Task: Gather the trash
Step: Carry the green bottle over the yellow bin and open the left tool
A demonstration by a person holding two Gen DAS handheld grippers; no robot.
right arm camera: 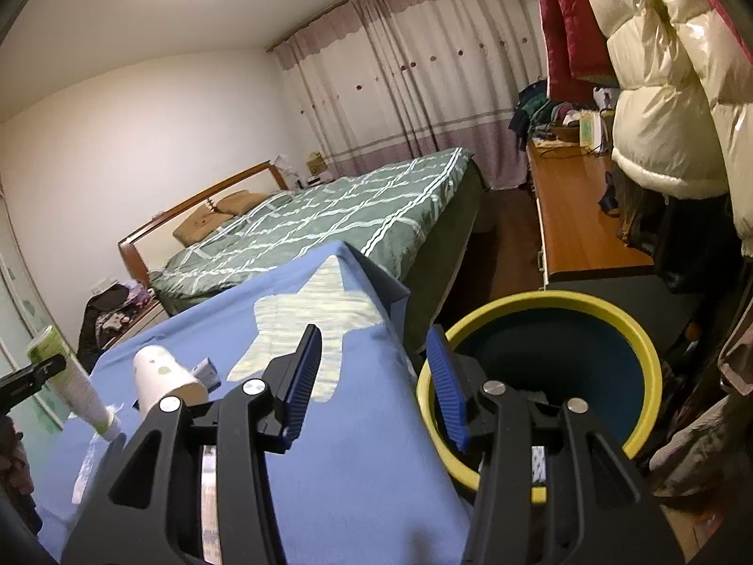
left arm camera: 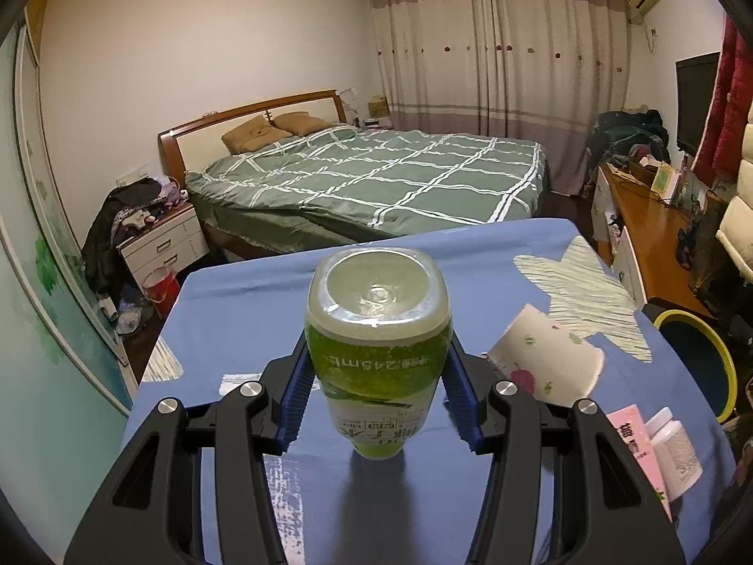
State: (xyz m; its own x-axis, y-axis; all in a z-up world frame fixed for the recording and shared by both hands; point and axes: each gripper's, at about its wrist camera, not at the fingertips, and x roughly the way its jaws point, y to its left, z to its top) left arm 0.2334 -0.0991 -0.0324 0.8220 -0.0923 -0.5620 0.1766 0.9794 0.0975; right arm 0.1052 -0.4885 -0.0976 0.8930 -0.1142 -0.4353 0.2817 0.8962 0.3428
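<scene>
My left gripper (left arm camera: 379,358) is shut on a green-labelled plastic bottle (left arm camera: 379,353), its blue pads pressed on both sides of the label. The bottle's clear base points away from me and its cap end hangs low over the blue tablecloth (left arm camera: 244,310). The right wrist view shows the same bottle (right arm camera: 70,372) tilted at the far left. My right gripper (right arm camera: 374,343) is open with nothing between its fingers, above the table's right edge beside the yellow-rimmed bin (right arm camera: 630,329). A white paper cup (left arm camera: 546,358) lies on its side on the cloth, also seen as the cup (right arm camera: 160,376).
A white pill bottle (left arm camera: 673,452) and a pink packet (left arm camera: 633,438) lie at the table's right edge, a small blue-white packet (right arm camera: 207,372) behind the cup. The bin (left arm camera: 706,358) stands right of the table. A bed (left arm camera: 376,179), a wooden desk (right arm camera: 579,221) and hanging coats (right arm camera: 668,70) surround it.
</scene>
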